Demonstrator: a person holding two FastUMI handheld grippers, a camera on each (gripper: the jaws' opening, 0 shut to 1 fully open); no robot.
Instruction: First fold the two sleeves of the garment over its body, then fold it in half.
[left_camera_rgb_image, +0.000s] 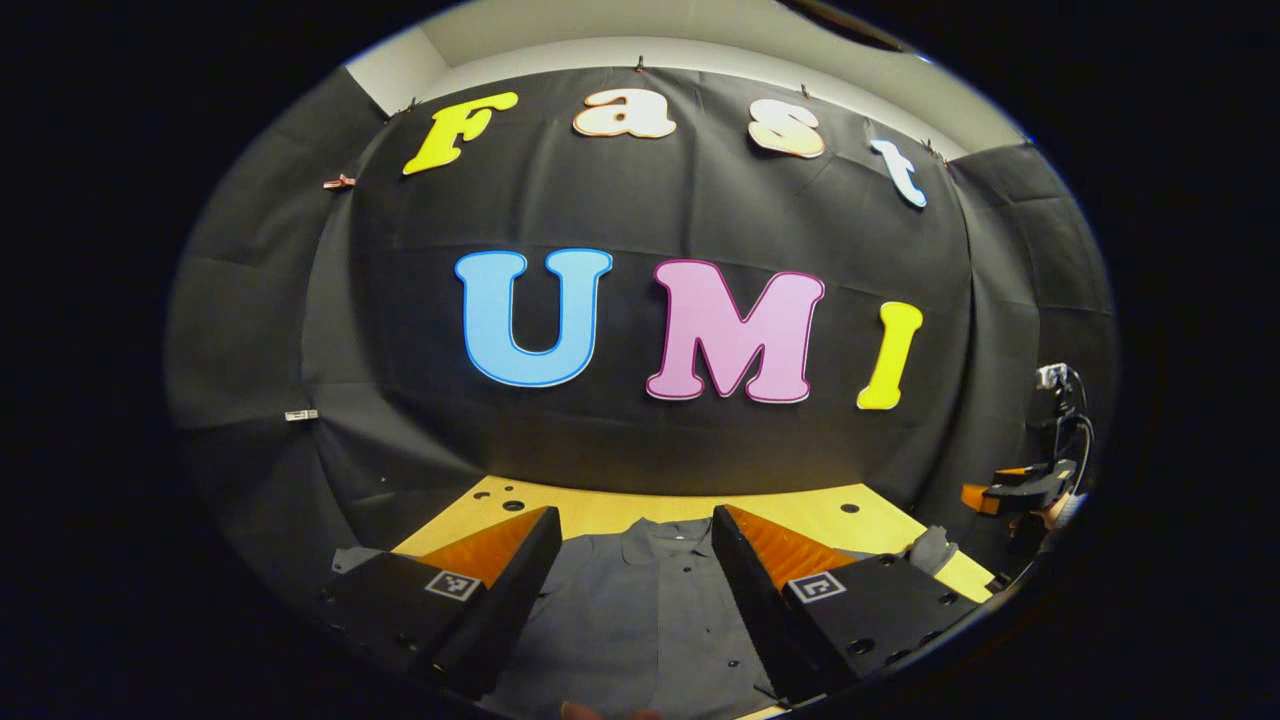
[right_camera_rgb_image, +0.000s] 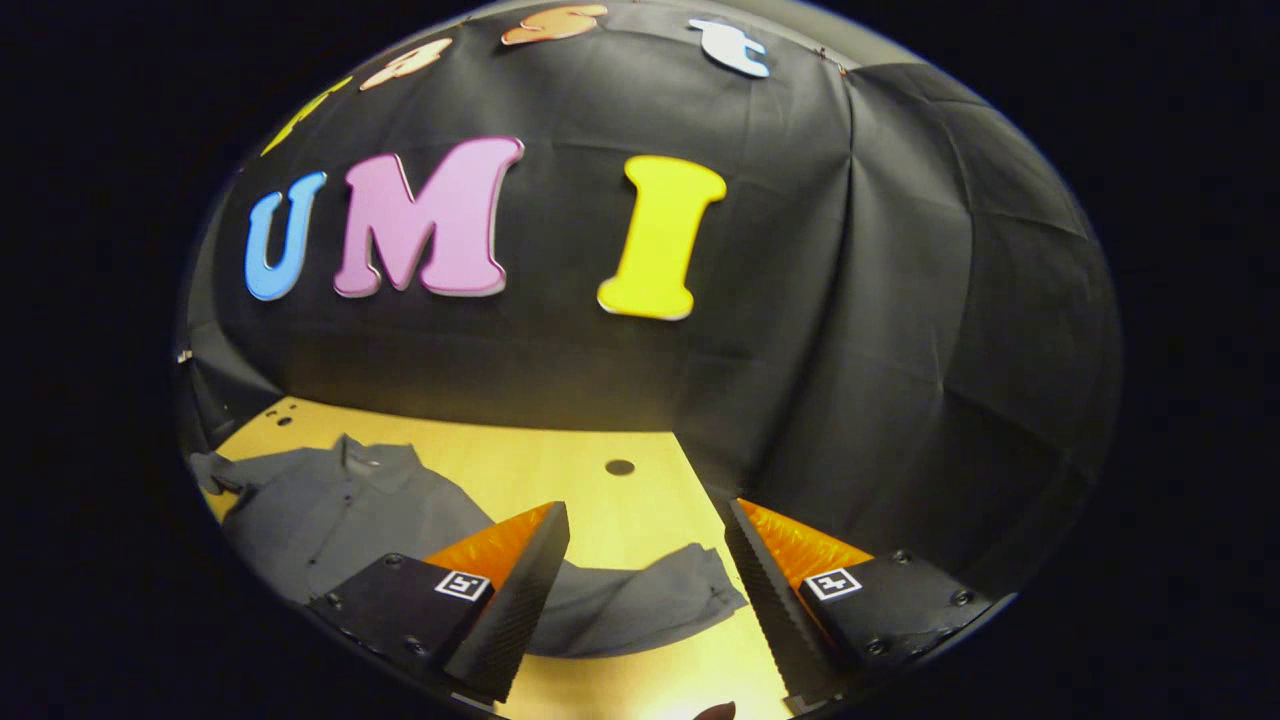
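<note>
A grey collared shirt (left_camera_rgb_image: 640, 620) lies flat on the wooden table (left_camera_rgb_image: 600, 510), collar toward the booth's wall. My left gripper (left_camera_rgb_image: 637, 525) hangs open above the shirt's chest, its fingers either side of the collar. In the right gripper view the same shirt (right_camera_rgb_image: 330, 510) lies at the left, and its right sleeve (right_camera_rgb_image: 650, 595) stretches out across the table (right_camera_rgb_image: 560, 470). My right gripper (right_camera_rgb_image: 648, 520) is open above that sleeve, with nothing between its fingers. The other gripper (left_camera_rgb_image: 1030, 488) shows far right in the left gripper view.
The black cloth wall (left_camera_rgb_image: 640, 420) stands close behind the table's far edge. Small round holes (right_camera_rgb_image: 620, 467) dot the tabletop. A cabled device (left_camera_rgb_image: 1060, 385) hangs at the far right of the left gripper view.
</note>
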